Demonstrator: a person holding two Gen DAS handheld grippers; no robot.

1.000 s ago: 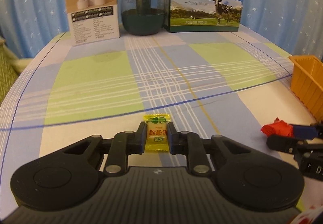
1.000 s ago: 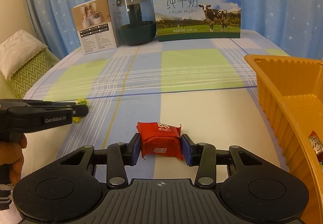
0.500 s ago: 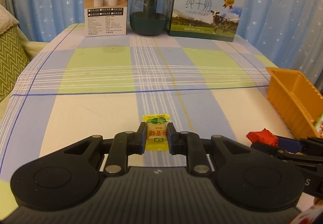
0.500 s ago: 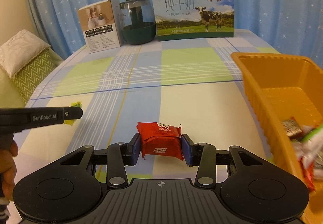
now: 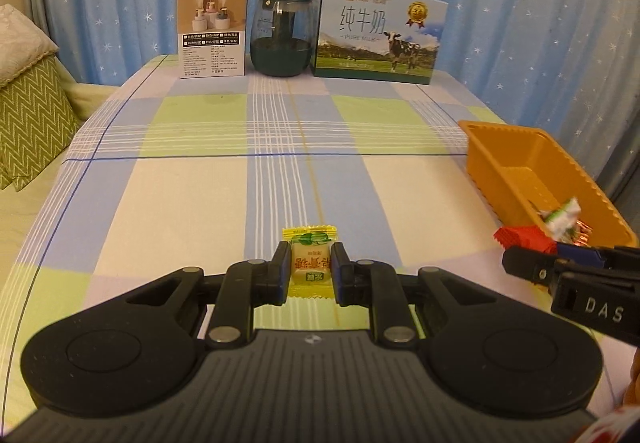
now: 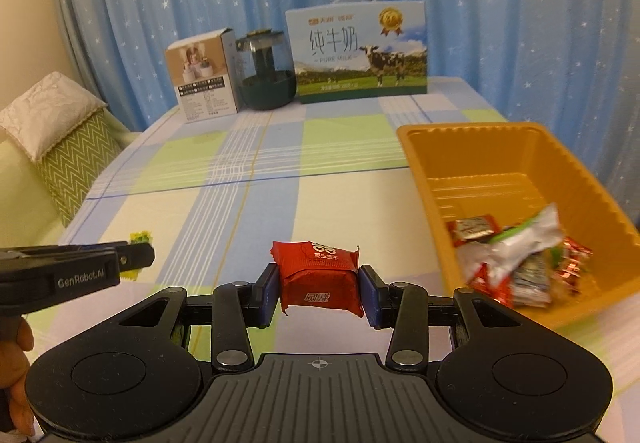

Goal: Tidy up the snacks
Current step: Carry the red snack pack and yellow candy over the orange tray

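My left gripper (image 5: 309, 268) is shut on a small yellow candy (image 5: 310, 263) and carries it above the checked tablecloth. My right gripper (image 6: 319, 281) is shut on a red wrapped snack (image 6: 318, 273), also lifted off the table. An orange tray (image 6: 492, 151) lies to the right and holds several wrapped snacks (image 6: 516, 259) at its near end. In the left wrist view the same orange tray (image 5: 516, 151) lies at the right edge, with the right gripper's fingers (image 5: 532, 269) and the red snack (image 5: 520, 237) just short of it.
At the back of the table stand a white product box (image 5: 212, 31), a dark glass jar (image 5: 282, 37) and a milk carton box (image 5: 376, 35). Blue starred curtains hang behind. A sofa with a green zigzag cushion (image 6: 76, 159) lies to the left. A hand (image 6: 18, 363) holds the left gripper.
Both grippers have risen and drawn back, each still holding its snack. The orange tray and the snacks inside it have come further into both views.
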